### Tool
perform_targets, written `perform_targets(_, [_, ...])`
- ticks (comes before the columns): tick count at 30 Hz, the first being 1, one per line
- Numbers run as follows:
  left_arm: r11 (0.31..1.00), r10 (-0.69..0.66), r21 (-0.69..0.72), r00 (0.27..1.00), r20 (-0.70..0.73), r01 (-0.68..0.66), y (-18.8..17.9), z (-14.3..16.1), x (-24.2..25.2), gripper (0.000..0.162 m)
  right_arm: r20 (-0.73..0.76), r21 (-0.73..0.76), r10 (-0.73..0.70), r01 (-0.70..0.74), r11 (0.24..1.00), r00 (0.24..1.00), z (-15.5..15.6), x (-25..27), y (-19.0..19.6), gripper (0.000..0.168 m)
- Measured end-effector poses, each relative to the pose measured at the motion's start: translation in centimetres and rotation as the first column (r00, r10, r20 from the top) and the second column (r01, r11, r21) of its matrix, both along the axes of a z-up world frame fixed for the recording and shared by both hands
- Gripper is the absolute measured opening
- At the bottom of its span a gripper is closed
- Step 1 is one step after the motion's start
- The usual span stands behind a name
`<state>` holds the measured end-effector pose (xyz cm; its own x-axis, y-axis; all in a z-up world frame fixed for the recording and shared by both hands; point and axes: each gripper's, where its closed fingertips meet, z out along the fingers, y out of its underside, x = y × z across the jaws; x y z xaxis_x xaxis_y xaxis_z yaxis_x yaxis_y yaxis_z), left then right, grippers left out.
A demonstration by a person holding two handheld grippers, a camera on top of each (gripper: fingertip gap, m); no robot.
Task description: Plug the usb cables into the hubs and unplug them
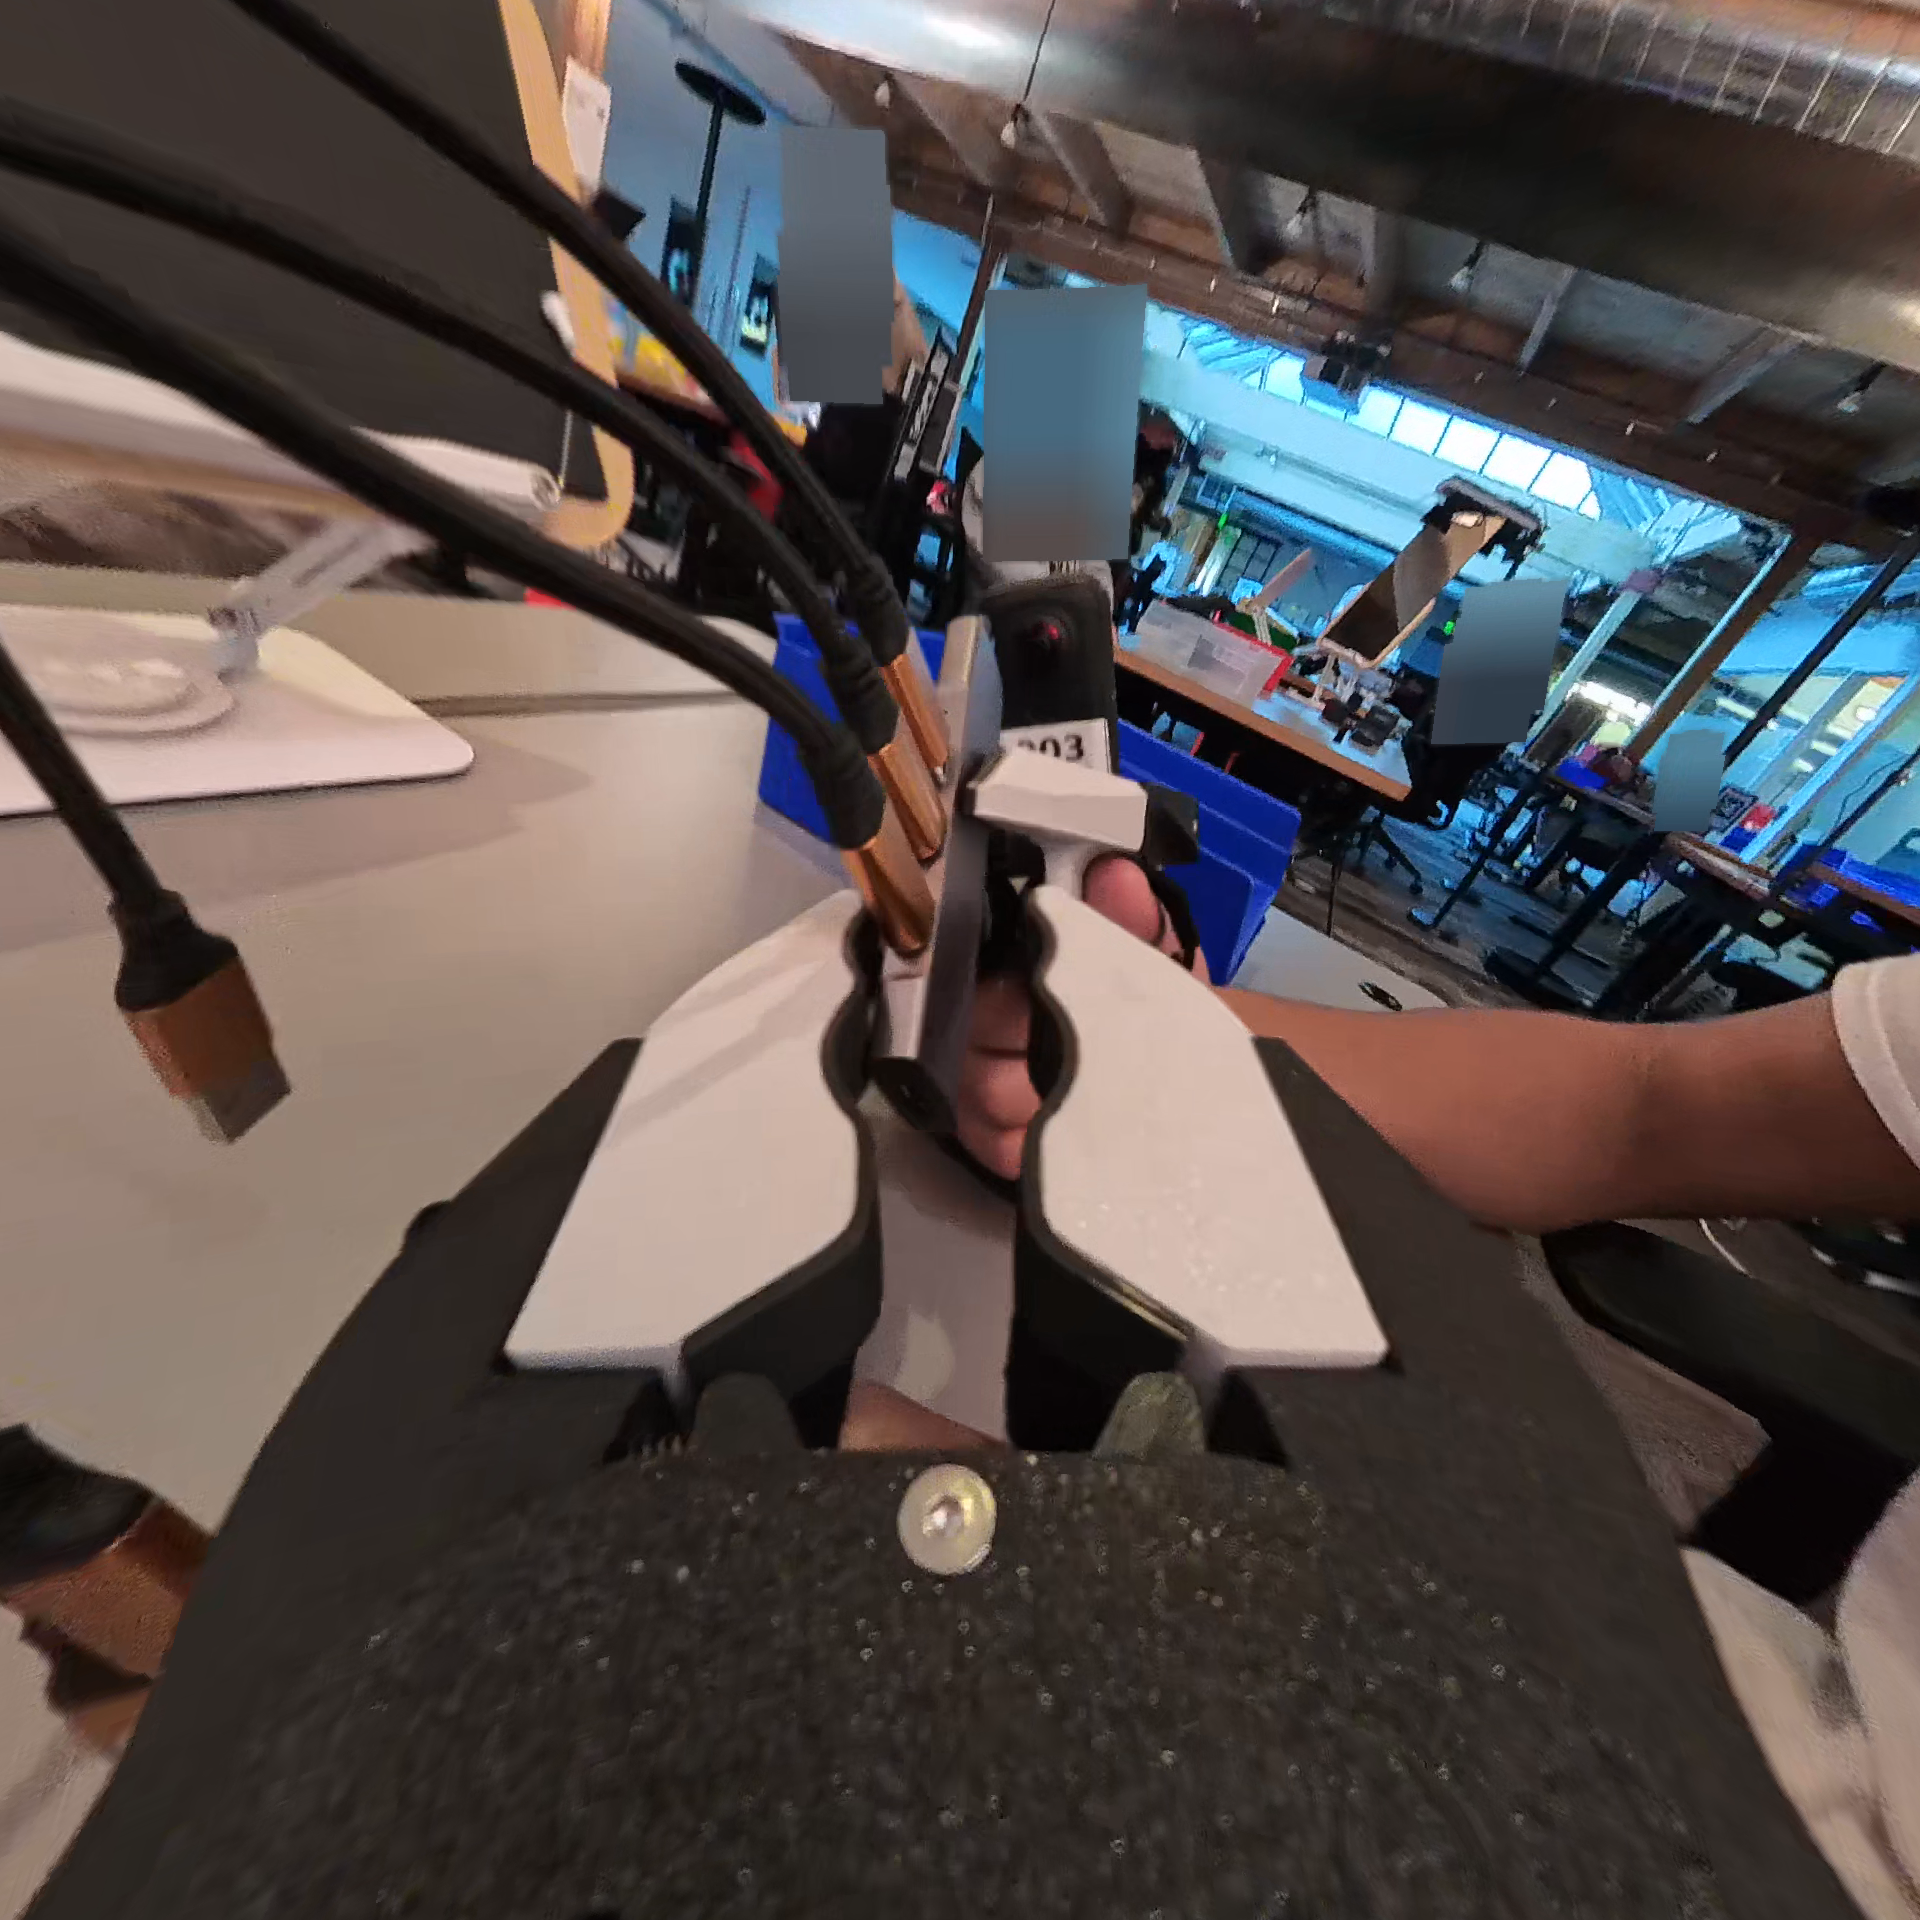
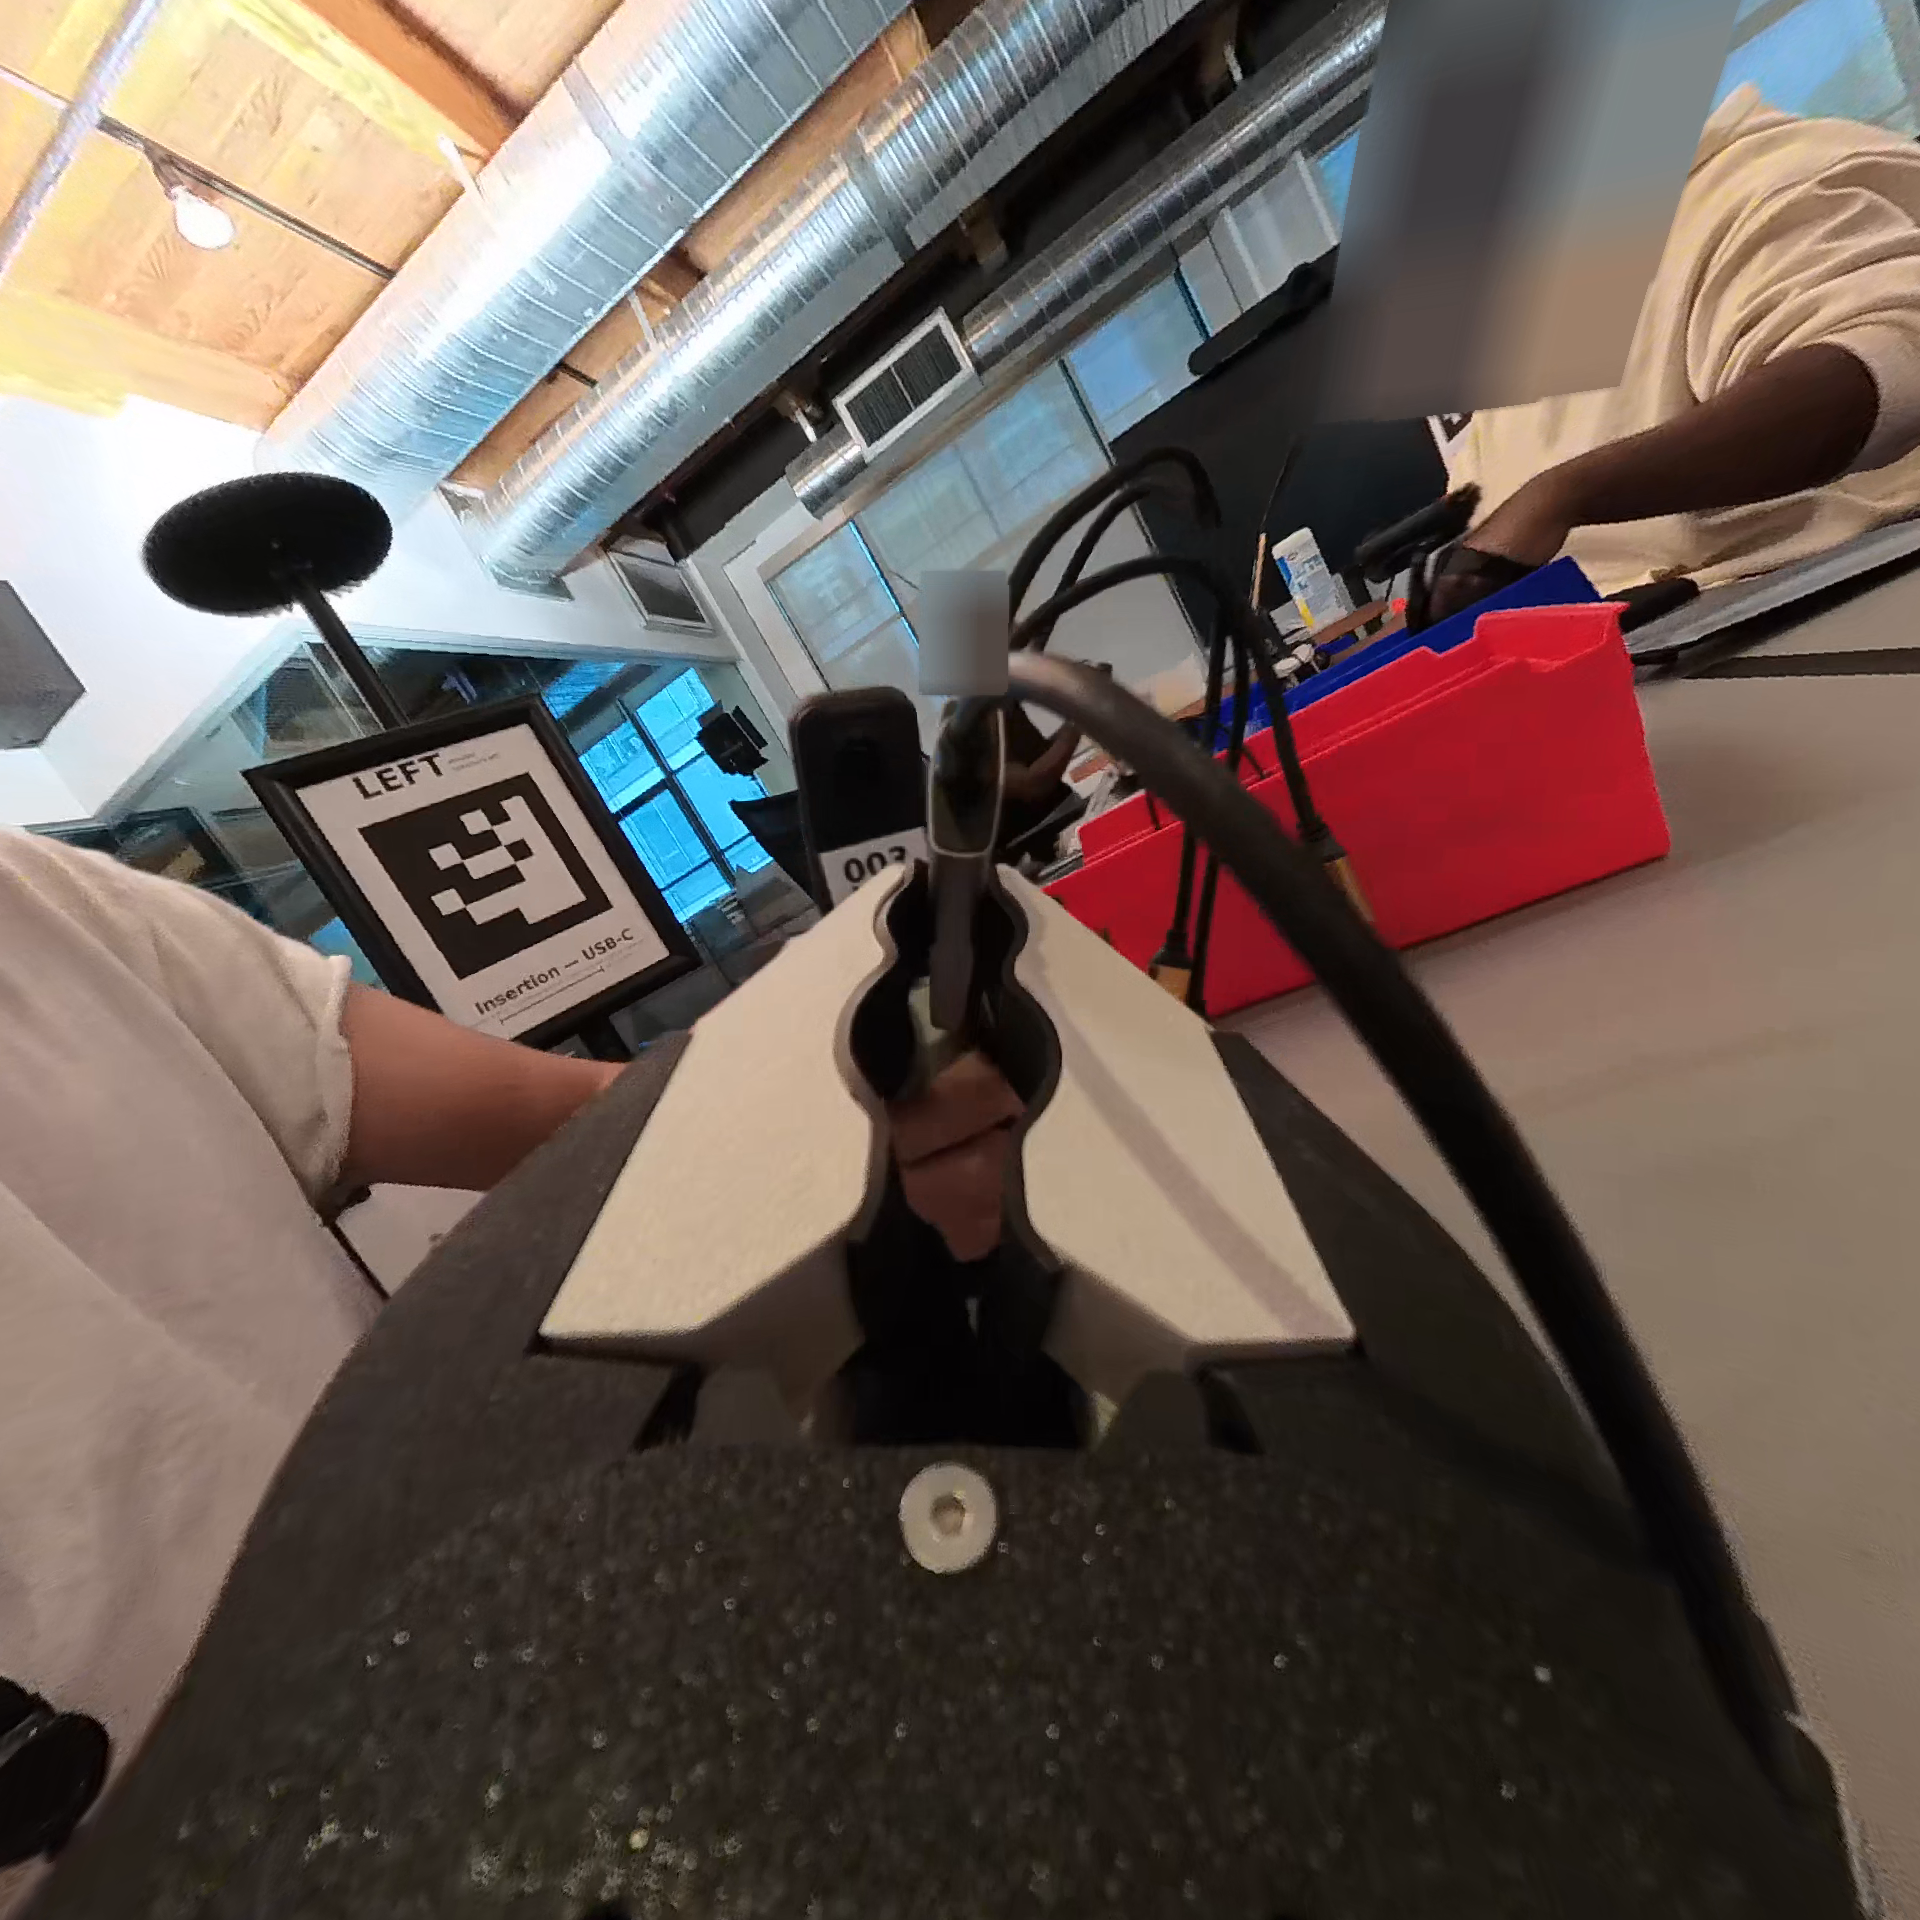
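In the left wrist view my left gripper (image 1: 940, 930) is shut on a thin grey hub (image 1: 964, 727) held upright above the grey table (image 1: 416, 987). Three black cables with copper plugs (image 1: 894, 883) sit in the hub's left side. A fourth copper plug (image 1: 203, 1049) hangs loose at the left. The right gripper's white finger (image 1: 1060, 805) and the hand on it sit just behind the hub. In the right wrist view my right gripper (image 2: 951, 894) is shut on the hub's edge (image 2: 951, 956), where a thick black cable (image 2: 1351, 987) arcs away to the right. The left gripper's camera (image 2: 857, 769) faces it.
A white laptop stand (image 1: 260, 707) and a blue bin (image 1: 1216, 831) are on the table. A red bin (image 2: 1455, 769) stands to the right with copper-plugged cables (image 2: 1174, 951) hanging before it. A framed marker sign (image 2: 468, 873) stands at the left. Another person's arm (image 2: 1662, 457) reaches in far right. My two grippers' fingertips are within a few centimetres of each other.
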<state>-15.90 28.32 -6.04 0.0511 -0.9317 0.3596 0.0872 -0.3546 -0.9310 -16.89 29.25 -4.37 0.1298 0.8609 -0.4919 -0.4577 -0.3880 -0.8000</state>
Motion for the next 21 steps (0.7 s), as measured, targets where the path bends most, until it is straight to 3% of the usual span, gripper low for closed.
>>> perform_targets(1, [1.0,-0.004,0.007,1.0,0.022,0.004,0.1,0.2,-0.1,0.015,-0.007,-0.003,0.01,-0.01,1.0,1.0,0.1,0.0,-0.1,0.007])
perform_targets(5, [0.998,-0.06,0.037,0.996,0.067,0.058,-0.3,0.5,-0.1,0.01,-0.003,-0.01,0.058,-0.059,0.998,0.998,0.0,0.0,-0.4,0.008])
perform_targets(10, [0.975,-0.091,0.199,0.995,-0.035,0.097,0.4,0.0,-1.3,0.009,0.042,0.064,-0.027,0.024,0.998,0.999,0.6,2.2,0.2,0.017])
perform_targets(12, [0.97,-0.13,0.203,0.99,-0.047,0.137,0.4,0.1,-1.8,0.009,0.156,0.115,-0.025,0.007,0.993,0.987,-0.4,1.8,-0.1,0.009])
perform_targets(16, [0.96,-0.218,0.165,0.973,-0.075,0.227,0.1,-0.1,-2.1,0.009,0.151,0.144,-0.013,-0.009,0.989,0.988,-0.1,1.4,-0.7,0.007])
perform_targets(21, [0.967,-0.217,0.128,0.976,-0.028,0.218,0.2,0.0,-1.8,0.009,0.105,0.098,-0.001,-0.01,0.995,0.995,-0.6,1.3,-0.3,0.007])
